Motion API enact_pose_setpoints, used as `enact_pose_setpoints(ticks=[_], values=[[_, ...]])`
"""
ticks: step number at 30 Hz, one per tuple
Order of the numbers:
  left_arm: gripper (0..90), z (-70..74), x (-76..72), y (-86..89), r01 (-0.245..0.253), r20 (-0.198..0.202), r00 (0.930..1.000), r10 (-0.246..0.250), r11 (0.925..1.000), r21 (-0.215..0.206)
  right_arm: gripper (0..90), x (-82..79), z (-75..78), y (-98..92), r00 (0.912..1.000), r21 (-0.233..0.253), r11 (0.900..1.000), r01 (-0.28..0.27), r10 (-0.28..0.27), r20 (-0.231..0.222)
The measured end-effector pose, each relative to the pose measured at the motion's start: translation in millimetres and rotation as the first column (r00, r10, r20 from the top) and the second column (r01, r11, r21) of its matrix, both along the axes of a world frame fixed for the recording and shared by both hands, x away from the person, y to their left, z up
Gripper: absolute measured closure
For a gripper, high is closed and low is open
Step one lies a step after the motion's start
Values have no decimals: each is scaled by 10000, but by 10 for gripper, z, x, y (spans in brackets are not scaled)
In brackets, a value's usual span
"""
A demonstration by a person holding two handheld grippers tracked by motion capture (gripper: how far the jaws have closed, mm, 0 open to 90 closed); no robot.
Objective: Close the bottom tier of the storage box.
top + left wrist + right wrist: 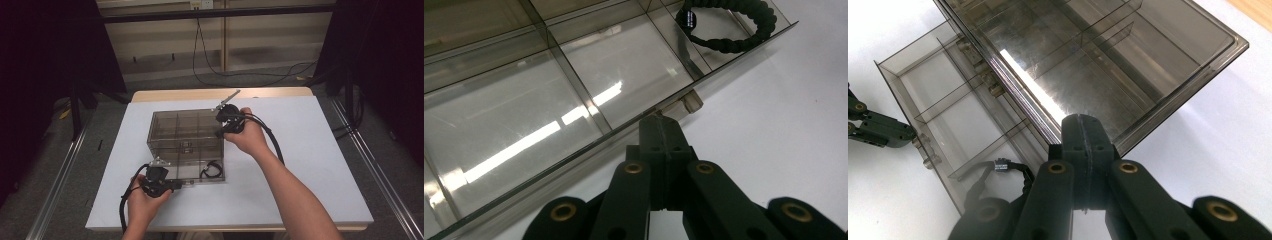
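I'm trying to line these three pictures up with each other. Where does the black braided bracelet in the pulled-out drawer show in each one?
High view: the bracelet lies in the drawer's right end compartment, lower centre.
Left gripper view: the bracelet is at the top right, in the far end compartment.
Right gripper view: the bracelet is at the bottom left, partly behind the jaws.
Shared landmark: the drawer's small front handle.

- The box (187, 145) sits mid-table (320, 165), its lid (185, 125) raised at the far side.
- A bracelet (211, 170) lies in the near right compartment (by the front wall).
- Left gripper (176, 185) at the front edge, right gripper (221, 126) at the lid's right corner.
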State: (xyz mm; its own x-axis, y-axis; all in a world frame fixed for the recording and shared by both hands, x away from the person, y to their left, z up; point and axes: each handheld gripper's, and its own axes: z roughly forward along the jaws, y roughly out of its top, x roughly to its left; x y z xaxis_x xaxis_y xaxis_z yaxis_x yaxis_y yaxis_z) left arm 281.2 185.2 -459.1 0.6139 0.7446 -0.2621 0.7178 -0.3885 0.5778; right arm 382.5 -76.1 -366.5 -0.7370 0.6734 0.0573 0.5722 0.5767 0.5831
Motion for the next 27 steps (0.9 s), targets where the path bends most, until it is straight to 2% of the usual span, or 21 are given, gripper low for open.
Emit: enact_pose_setpoints(ticks=[4, 11, 27], values=[[900, -3, 12, -10, -126, 52, 9999, 126, 9999, 22, 900, -3, 4, 8, 10000, -77, 10000, -6, 6, 2], [900, -10, 50, -30, -249, 92, 9996, 248, 9997, 36, 900, -9, -4, -4, 10000, 69, 10000, 52, -52, 24], [900, -14, 92, -38, -298, 167, 9994, 295, 9994, 161, 900, -17, -4, 2, 9999, 41, 9999, 136, -136, 53]])
